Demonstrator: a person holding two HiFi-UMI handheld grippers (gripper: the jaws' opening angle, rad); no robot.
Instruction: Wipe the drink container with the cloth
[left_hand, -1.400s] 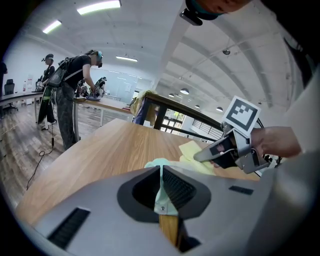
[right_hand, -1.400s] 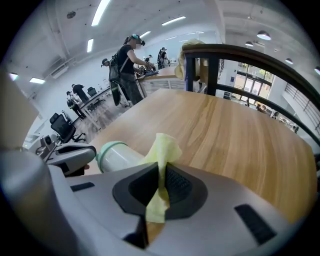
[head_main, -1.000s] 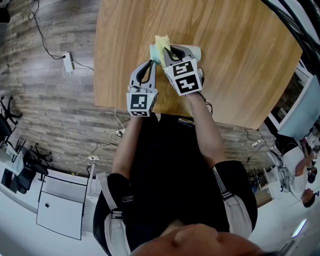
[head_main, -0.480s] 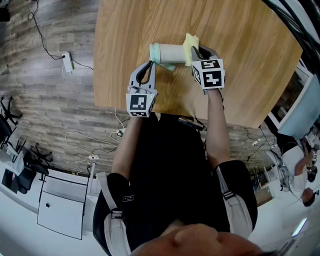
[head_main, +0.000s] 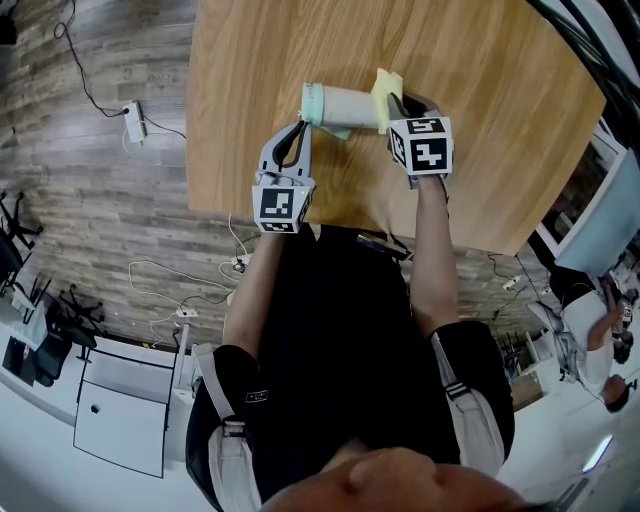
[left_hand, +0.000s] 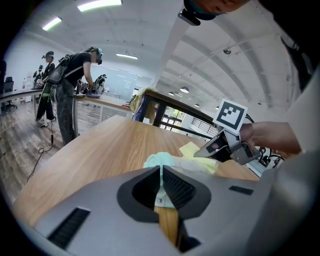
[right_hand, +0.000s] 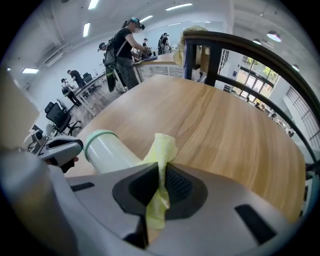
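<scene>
The drink container (head_main: 345, 103), a pale cylinder with a mint-green lid at its left end, lies on its side on the wooden table (head_main: 490, 130). My left gripper (head_main: 303, 126) is shut on a mint strap (left_hand: 161, 161) hanging from the lid end. At the container's right end, my right gripper (head_main: 393, 101) is shut on the yellow cloth (head_main: 383, 88). In the right gripper view the cloth (right_hand: 162, 146) sticks up between the jaws, with the container (right_hand: 107, 150) just to the left. The left gripper view shows the cloth (left_hand: 192, 150) past the lid.
The table's near edge runs just under both grippers. A power strip (head_main: 137, 123) and cables lie on the floor to the left. Several people (left_hand: 75, 85) work at benches beyond the table's far side. A dark rail (right_hand: 240, 55) rises at the far end.
My right gripper has carried the cloth along the container from the lid end to the right end. The left gripper has stayed put.
</scene>
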